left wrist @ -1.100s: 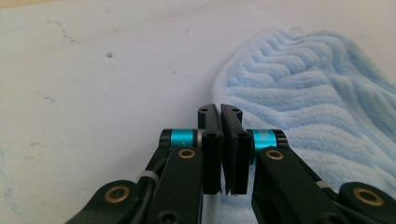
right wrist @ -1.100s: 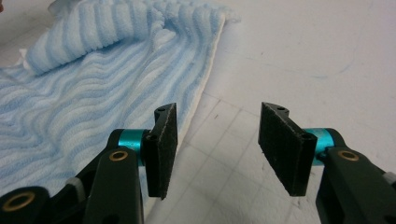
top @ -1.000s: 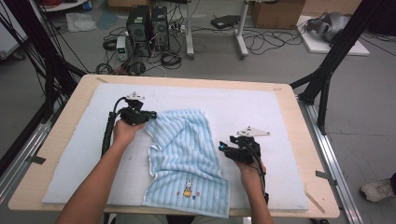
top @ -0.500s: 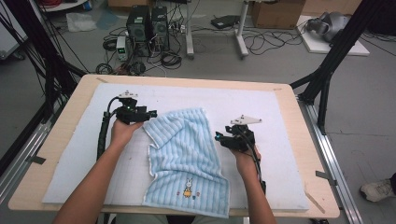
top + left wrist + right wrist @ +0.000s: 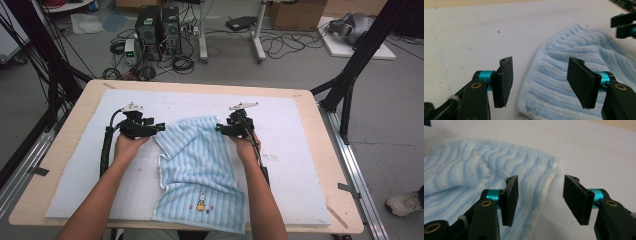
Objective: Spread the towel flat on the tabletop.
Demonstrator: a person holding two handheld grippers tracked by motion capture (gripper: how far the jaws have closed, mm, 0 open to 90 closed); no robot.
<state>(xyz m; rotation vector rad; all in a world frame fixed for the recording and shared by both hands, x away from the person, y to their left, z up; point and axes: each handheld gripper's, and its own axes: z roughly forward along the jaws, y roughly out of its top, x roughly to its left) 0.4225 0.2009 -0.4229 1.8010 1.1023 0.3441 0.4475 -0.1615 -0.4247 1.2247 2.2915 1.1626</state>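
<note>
From above, I am flanking the towel (image 5: 200,160)'s far edge with left gripper (image 5: 159,127) and right gripper (image 5: 219,128); each gripper view is showing my jaws apart, straddling a far corner, towel running toward me.

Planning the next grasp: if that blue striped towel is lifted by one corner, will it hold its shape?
Probably not. The blue striped towel already lies rumpled and folded over itself, so it looks floppy and would likely drape. Its ribbed terry pile should grip pads rather than slip.
</note>
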